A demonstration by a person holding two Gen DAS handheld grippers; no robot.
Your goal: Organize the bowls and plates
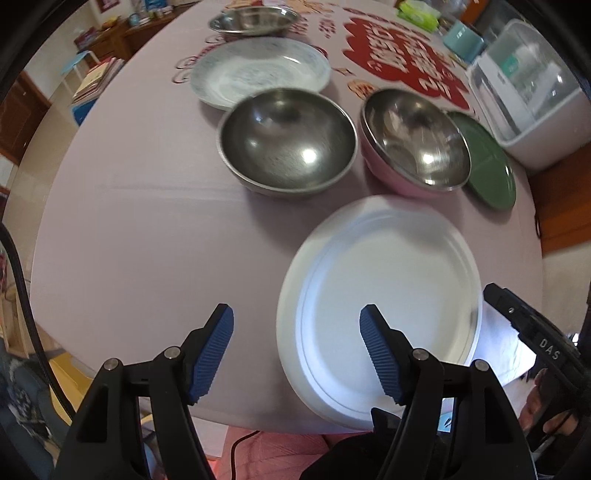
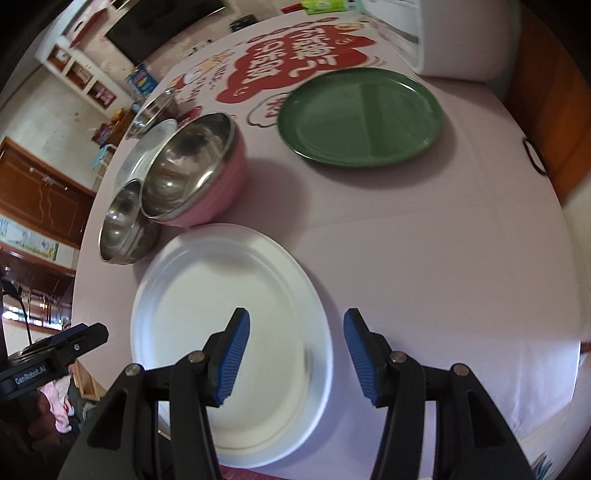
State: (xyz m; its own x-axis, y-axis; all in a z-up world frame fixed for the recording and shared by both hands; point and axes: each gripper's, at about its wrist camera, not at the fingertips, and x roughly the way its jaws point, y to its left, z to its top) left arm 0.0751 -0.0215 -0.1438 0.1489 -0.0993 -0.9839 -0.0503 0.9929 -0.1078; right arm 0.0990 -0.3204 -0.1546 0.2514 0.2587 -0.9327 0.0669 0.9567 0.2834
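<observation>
Through my left wrist camera I am holding my left claw (image 1: pixel 296 349) wide apart with nothing between the blue pads, hanging above the near edge of the table (image 1: pixel 129 221); the white plate (image 1: pixel 384 306) is lying flat just under and beside my right-hand pad, overhanging the table edge a little. Beyond it I am seeing the steel bowl (image 1: pixel 288 142) and the pink bowl (image 1: pixel 413 142) sitting side by side, apart from each other, with the green plate (image 1: pixel 487 162) tucked behind the pink bowl, the speckled plate (image 1: pixel 260 72) farther back and a shallow steel dish (image 1: pixel 255 18) at the far end. Through my right wrist camera I am keeping my right claw (image 2: pixel 296 354) moderately apart, also gripping nothing, with the white plate's (image 2: pixel 229 321) right rim lying below the gap between my pads; the green plate (image 2: pixel 360 116) is sitting well apart on the printed cloth, and the pink bowl (image 2: pixel 199 170) is overlapping the steel bowl (image 2: pixel 123 225) from this angle. I am judging the sorting barely begun: no plates are stacked and no bowls nested, so gathering both kinds is all left.
</observation>
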